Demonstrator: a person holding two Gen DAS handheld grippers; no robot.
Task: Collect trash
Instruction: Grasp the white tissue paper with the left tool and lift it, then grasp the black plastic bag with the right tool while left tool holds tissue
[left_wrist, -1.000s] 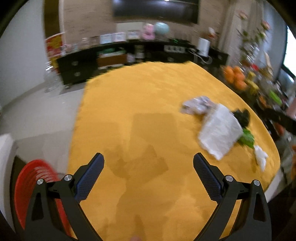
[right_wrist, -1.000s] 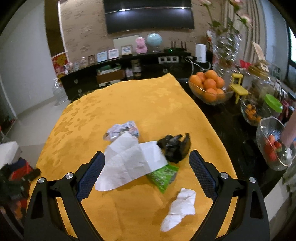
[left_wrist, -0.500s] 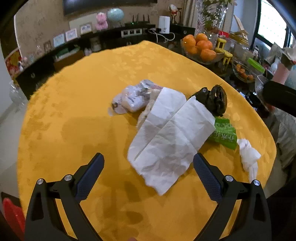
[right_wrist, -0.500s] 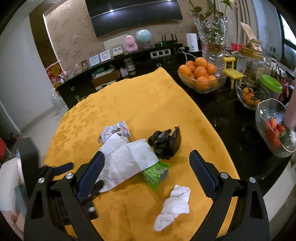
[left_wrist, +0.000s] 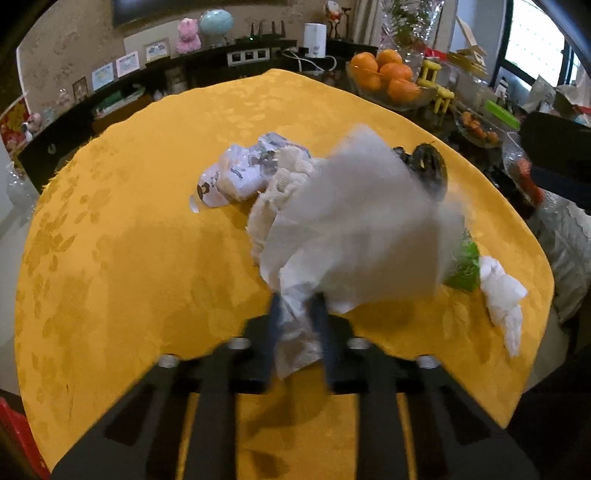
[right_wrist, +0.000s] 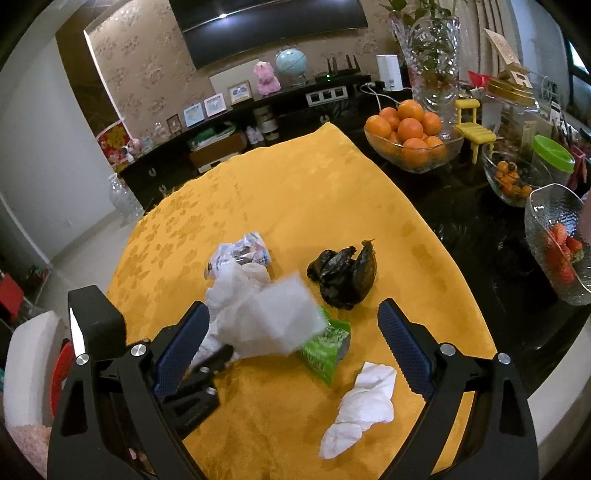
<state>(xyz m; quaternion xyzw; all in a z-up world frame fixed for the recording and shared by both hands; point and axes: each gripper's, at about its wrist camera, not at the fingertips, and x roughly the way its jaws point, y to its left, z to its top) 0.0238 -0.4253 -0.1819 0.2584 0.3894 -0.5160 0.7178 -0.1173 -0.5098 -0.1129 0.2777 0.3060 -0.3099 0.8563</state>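
1. On the yellow tablecloth lies your trash pile, near its front edge.
2. Your left gripper is clamped on the white paper sheet, blurred.
3. Your right gripper is spread wide — nothing held.
4. Beside it lie a black bag, a green wrapper and a crumpled tissue.

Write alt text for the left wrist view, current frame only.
The left tool is shut on a large white tissue, motion-blurred, over a yellow tablecloth. Behind it lie a crumpled printed wrapper, a black bag, a green packet and a white wad; a bowl of oranges sits at the far right.
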